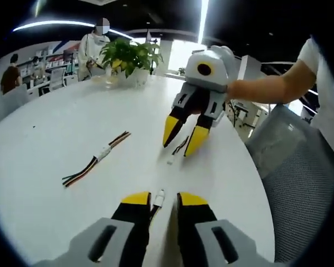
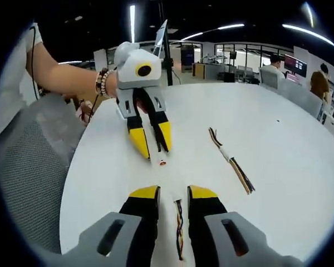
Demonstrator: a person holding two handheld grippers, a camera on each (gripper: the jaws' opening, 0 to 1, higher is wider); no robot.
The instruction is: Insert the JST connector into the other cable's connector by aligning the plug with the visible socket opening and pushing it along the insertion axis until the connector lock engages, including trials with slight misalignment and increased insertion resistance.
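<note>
On the white round table (image 1: 55,122) my left gripper (image 1: 164,198) stands open, and a thin multicoloured cable with a white JST connector (image 1: 160,196) lies between its jaws. Facing it, my right gripper (image 1: 177,149) is open over the second cable (image 1: 180,146), whose small white connector end (image 1: 170,161) points toward me. In the right gripper view, my right gripper (image 2: 173,193) is open with that wire (image 2: 179,228) running between its jaws. The left gripper (image 2: 157,154) opposite has its connector (image 2: 162,162) lying on the table just past its tips. A gap separates the two connectors.
A spare pair of joined cables (image 1: 97,158) (image 2: 231,158) lies on the table to one side. A potted plant (image 1: 128,58) stands at the far edge. Grey mesh chairs (image 1: 300,167) (image 2: 28,167) flank the near table edge. People are in the background.
</note>
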